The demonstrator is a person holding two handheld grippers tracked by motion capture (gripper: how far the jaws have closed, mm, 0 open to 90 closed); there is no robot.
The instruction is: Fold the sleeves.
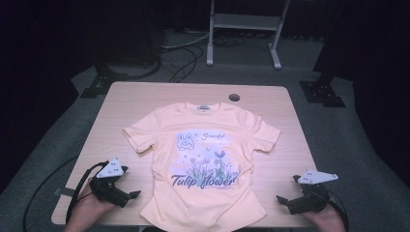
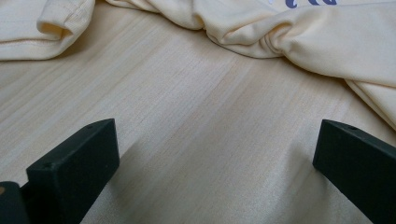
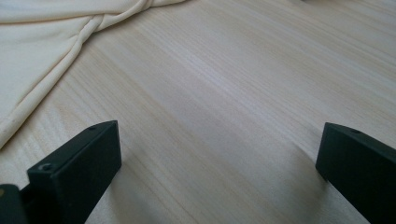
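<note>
Nearest the camera in the high view, a person's two hands come in at the bottom edge, each holding a black two-jaw gripper. The left gripper (image 1: 129, 194) rests low over the wooden table (image 1: 130, 99) just beside the shirt's lower left side, its jaws spread wide with nothing between them. The right gripper (image 1: 285, 199) sits on the opposite side near the table's front right corner, its jaws equally wide and empty. In each gripper view, bare wood lies between the jaws, with folds of pale cloth (image 2: 299, 37) beyond them.

Between the two grippers a peach T-shirt (image 1: 203, 159) lies face up and spread flat, its hem at the near edge and its collar pointing away. Its print shows a rabbit, tulips and the words "Tulip flower". Both short sleeves are laid out to the sides.

Farther back is a small round cable hole (image 1: 234, 97) in the tabletop, then dark floor with cables and a grey metal stand (image 1: 244, 29).

This looks like the outset of folding the shirt: neither gripper touches cloth. The next move likely calls for each gripper to reach inward and pinch a shirt edge.
</note>
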